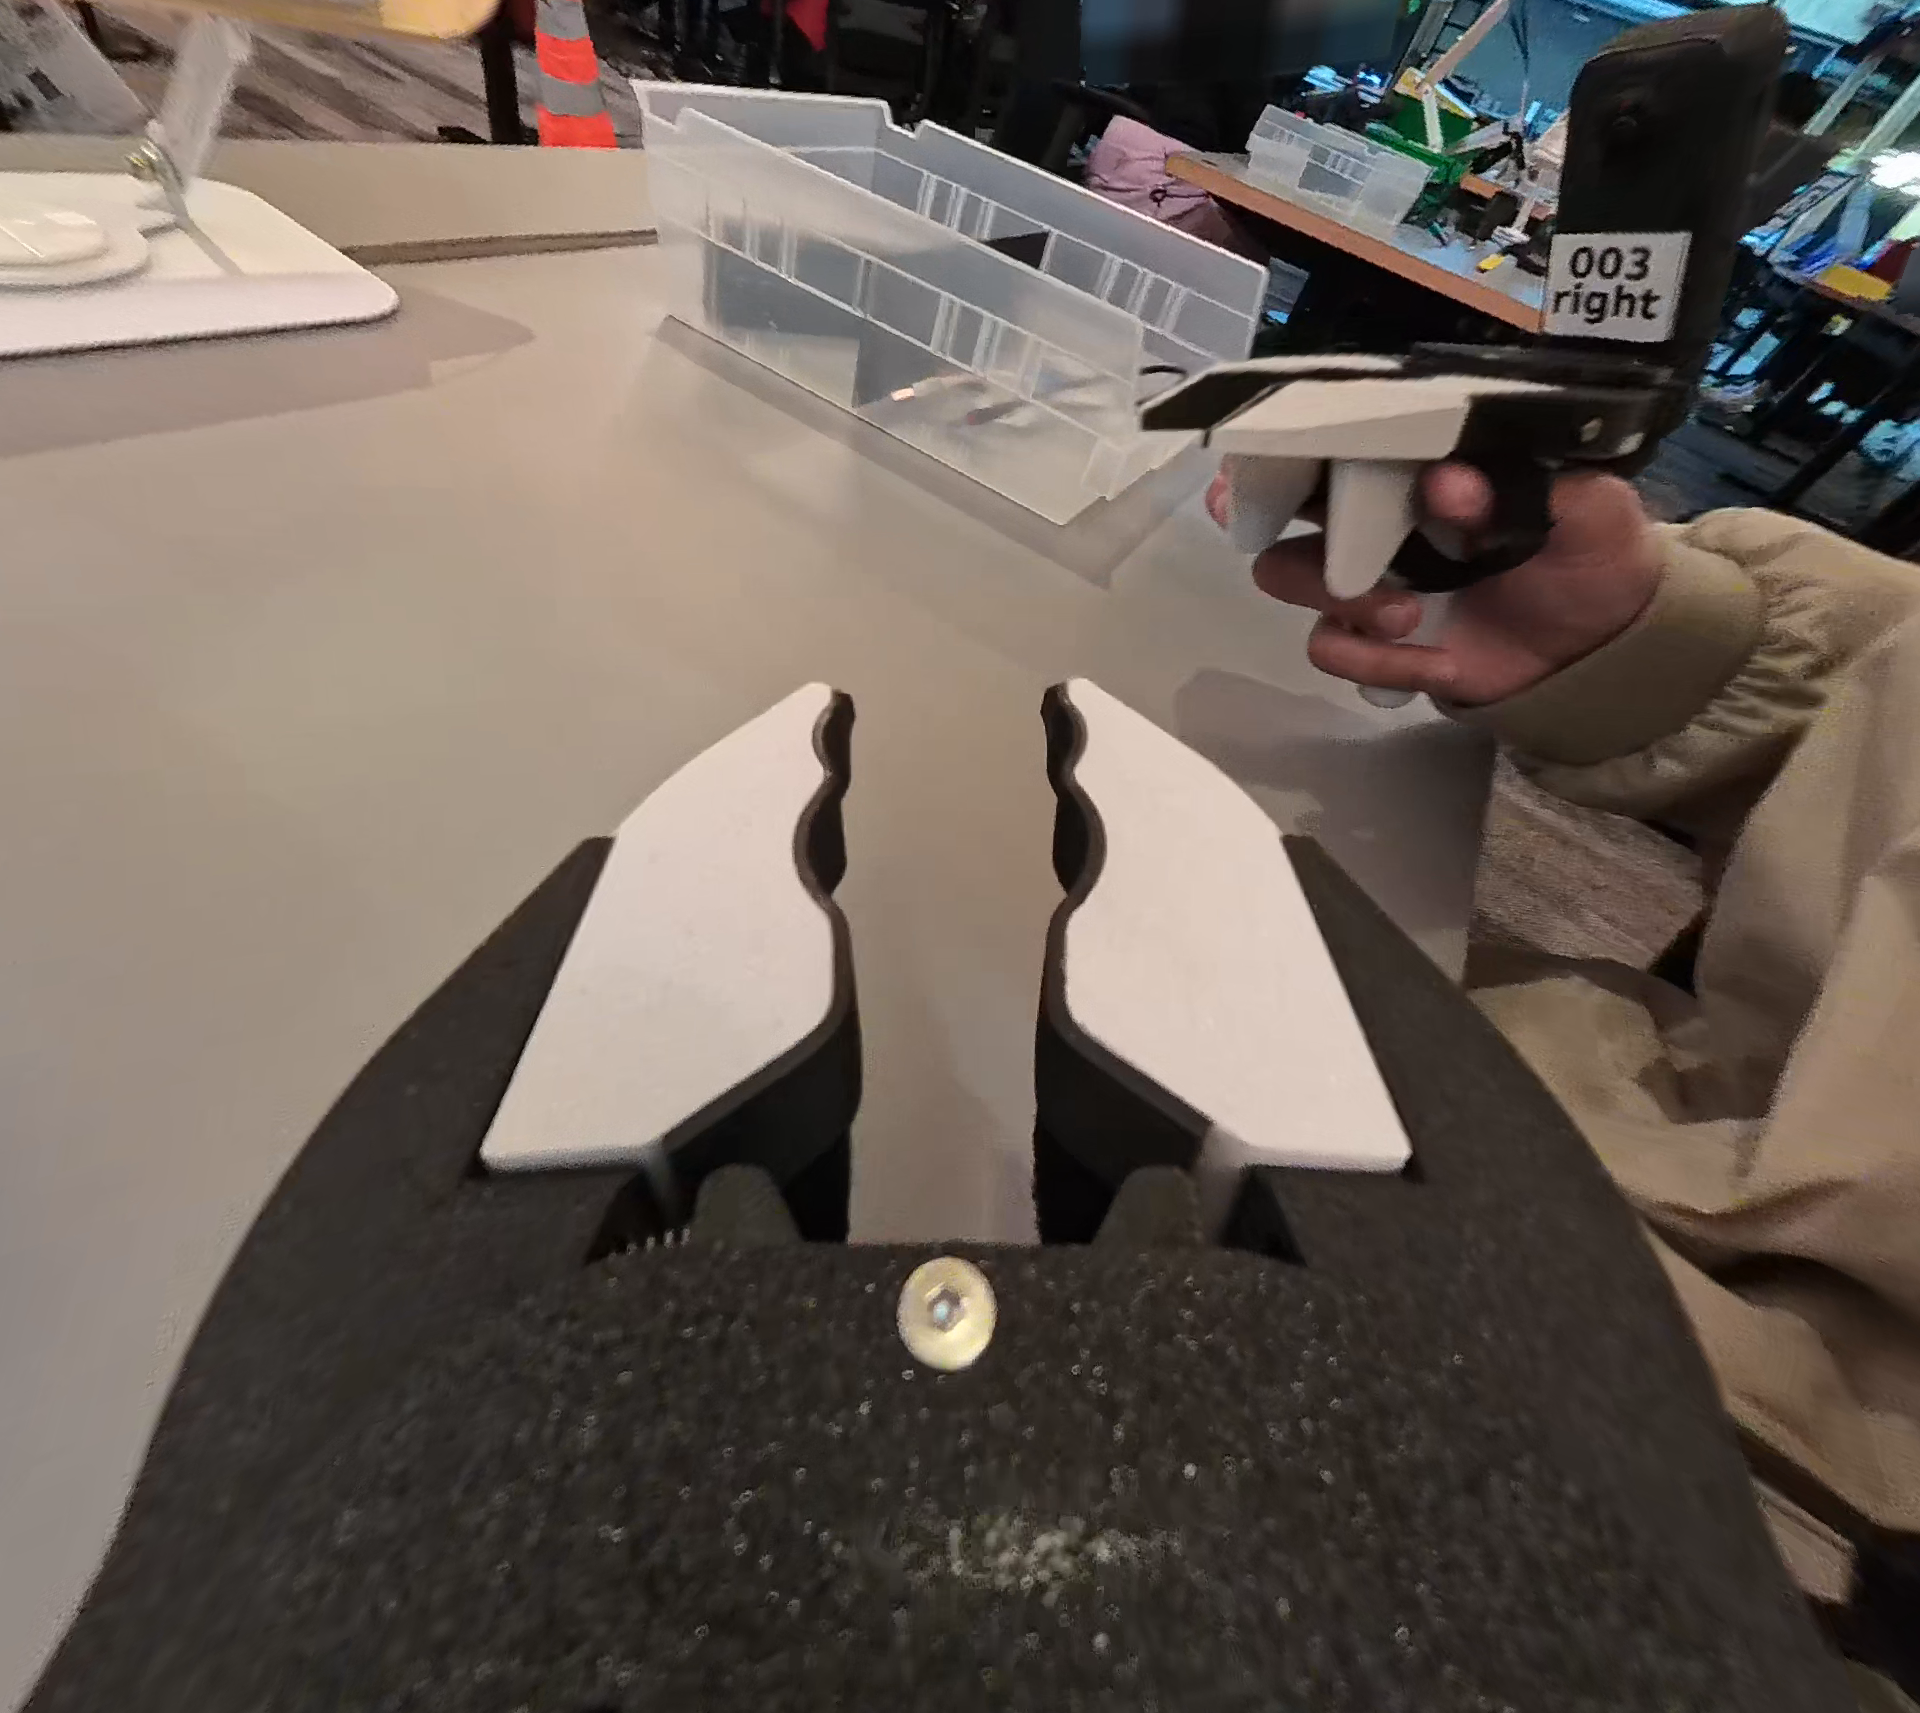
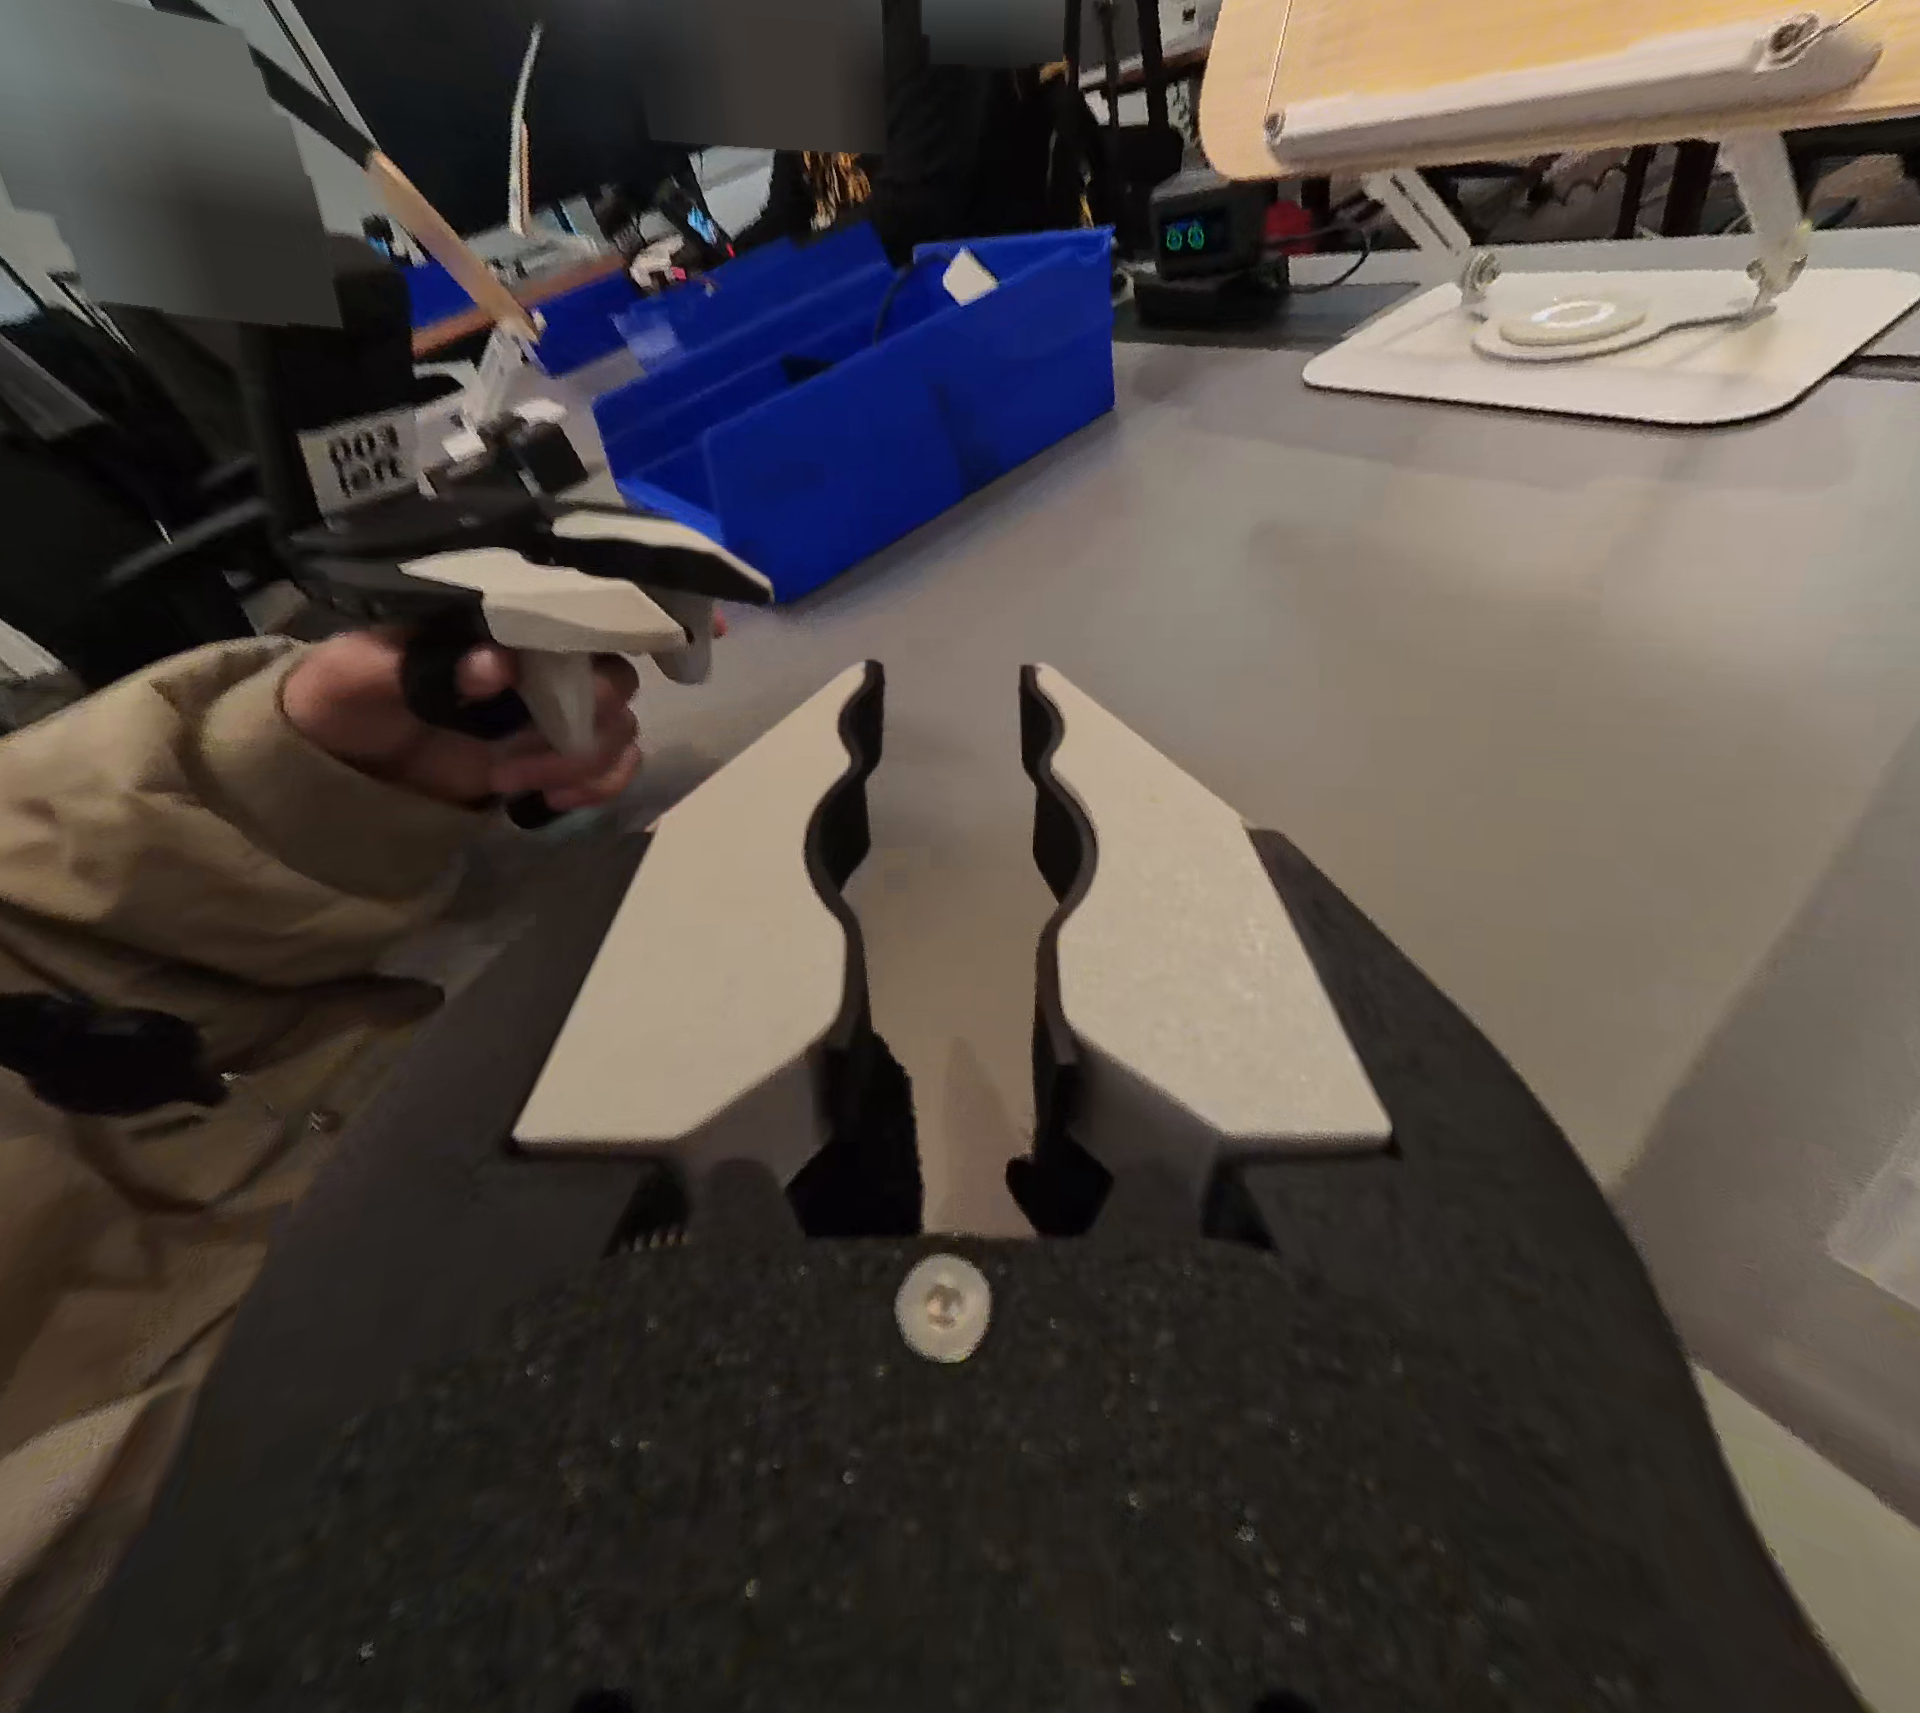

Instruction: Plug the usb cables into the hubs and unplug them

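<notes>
Grey counter [image 1: 312, 624] bare near both claws, left claw [image 1: 948, 707] and right claw [image 2: 951, 676] hovering parted and empty; no usb cables or hubs clearly visible, possibly inside clear bin [image 1: 935, 292] or blue bin [image 2: 883, 437], so pre-grasp: locate a cable first.

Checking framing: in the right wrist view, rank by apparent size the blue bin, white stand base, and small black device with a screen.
1. Blue bin, largest.
2. White stand base, smaller on screen, though partly cropped and farther off, so true size is unsure.
3. Small black device, smallest, also farthest.
</notes>
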The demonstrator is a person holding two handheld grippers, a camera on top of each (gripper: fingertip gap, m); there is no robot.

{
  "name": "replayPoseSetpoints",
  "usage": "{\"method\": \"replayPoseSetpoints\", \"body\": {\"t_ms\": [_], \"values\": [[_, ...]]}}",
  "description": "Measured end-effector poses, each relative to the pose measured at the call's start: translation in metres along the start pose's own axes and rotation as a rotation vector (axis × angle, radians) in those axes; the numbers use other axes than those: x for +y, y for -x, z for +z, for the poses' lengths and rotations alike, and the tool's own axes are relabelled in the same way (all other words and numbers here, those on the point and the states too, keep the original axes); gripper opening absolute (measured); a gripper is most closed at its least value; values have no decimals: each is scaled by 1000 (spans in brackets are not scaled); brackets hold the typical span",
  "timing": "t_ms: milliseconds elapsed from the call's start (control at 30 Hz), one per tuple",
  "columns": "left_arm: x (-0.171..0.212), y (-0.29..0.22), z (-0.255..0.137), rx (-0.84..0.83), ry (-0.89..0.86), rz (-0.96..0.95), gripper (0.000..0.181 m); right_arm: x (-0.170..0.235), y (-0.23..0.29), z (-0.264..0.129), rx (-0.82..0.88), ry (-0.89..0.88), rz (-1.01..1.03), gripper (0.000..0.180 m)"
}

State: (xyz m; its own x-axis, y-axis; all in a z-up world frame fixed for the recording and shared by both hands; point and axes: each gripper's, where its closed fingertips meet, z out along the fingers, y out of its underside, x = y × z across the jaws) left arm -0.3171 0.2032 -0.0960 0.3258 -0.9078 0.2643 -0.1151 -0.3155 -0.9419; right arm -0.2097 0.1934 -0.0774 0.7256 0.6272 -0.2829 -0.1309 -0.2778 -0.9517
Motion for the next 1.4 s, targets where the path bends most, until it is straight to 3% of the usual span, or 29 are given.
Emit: {"method": "replayPoseSetpoints", "body": {"t_ms": [33, 167, 300, 400, 533, 600, 733, 800, 867, 933, 1067, 1167, 1400], "values": [[0, -1, 0, 10, 9, -12, 35, 4, 0, 1, 4, 18, -13, 26], [-19, 3, -9, 17, -39, -95, 36, 7, 3, 0, 13, 32, -50, 25], [-70, 47, -43, 20, -40, -349, 34, 14, -3, -1, 22, 68, -36, 25], [-111, 127, -74, -195, -34, -403, 30, 16, -6, -2, 20, 77, 3, 25], [-139, 257, -96, -556, -3, -472, 53, 17, -8, -2, 21, 82, 31, 25], [-137, 311, -98, -650, 5, -564, 61, 18, -9, -3, 23, 85, 35, 25], [-113, 390, -103, -753, -82, -806, 56, 19, -3, -4, -19, 87, 55, 25], [-101, 406, -103, -783, -139, -927, 56, 19, -3, -5, -20, 85, 58, 25], [-82, 422, -115, -961, -115, -968, 62, 20, -3, -5, -20, 90, 57, 25], [-80, 430, -119, -1034, -145, -997, 51, 20, -3, -5, -29, 93, 65, 25], [-91, 436, -106, -941, -247, -1065, 50, 24, 1, -4, -50, 110, 73, 25], [-97, 432, -100, -845, -318, -1087, 29, 26, 2, -3, -50, 121, 57, 25], [-136, 390, -103, -669, -432, -923, 29, 25, 1, -4, -46, 116, 55, 25]]}}
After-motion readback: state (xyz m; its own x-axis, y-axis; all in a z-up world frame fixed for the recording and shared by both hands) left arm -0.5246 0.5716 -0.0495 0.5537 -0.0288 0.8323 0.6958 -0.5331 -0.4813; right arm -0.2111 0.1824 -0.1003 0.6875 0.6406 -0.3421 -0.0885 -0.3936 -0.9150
